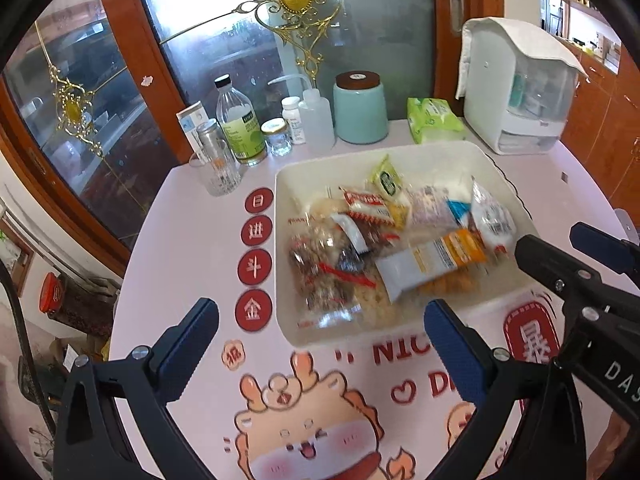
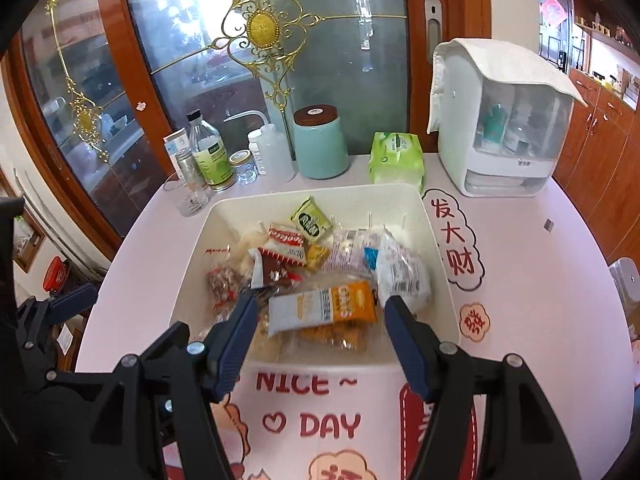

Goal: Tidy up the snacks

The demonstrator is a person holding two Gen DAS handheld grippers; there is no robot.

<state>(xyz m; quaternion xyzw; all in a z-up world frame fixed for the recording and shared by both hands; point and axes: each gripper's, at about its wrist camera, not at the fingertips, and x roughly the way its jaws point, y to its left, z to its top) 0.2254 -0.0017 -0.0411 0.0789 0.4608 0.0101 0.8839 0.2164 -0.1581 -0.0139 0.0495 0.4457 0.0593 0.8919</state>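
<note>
Left wrist view — my left tool (image 1: 320, 344): released, jaws wide apart and holding nothing, hovering over the desk (image 1: 192, 216) just short of the near left corner of the white tray (image 1: 282, 280).
Left wrist view — snacks: all lie ahead and to the right of this tool, piled inside the tray; the orange-and-white snack packet (image 1: 432, 264) lies with its long axis across my view, white end toward me.
Left wrist view — right tool (image 1: 560, 264): enters from the right edge, above the tray's near right corner, closer to that packet than my left tool is.
Left wrist view — hard to read: the clear nut bag (image 1: 324, 272) is blurred, and the packets under it cannot be told apart.
Right wrist view — my right tool (image 2: 320, 316): released, empty, its two fingers straddling the orange-and-white snack packet (image 2: 324, 308) from the near side, not touching it as far as I can tell.
Right wrist view — relation: the packet's long axis runs across the gap between the fingers, so I judge this tool the one placed to take it.
Right wrist view — neighbours: a white pouch (image 2: 404, 276) sits just beside the right finger; the tray's near wall (image 2: 320, 364) lies under the tool.
Right wrist view — hidden: the left finger covers part of the pile, and the snacks underneath are overlapped.
</note>
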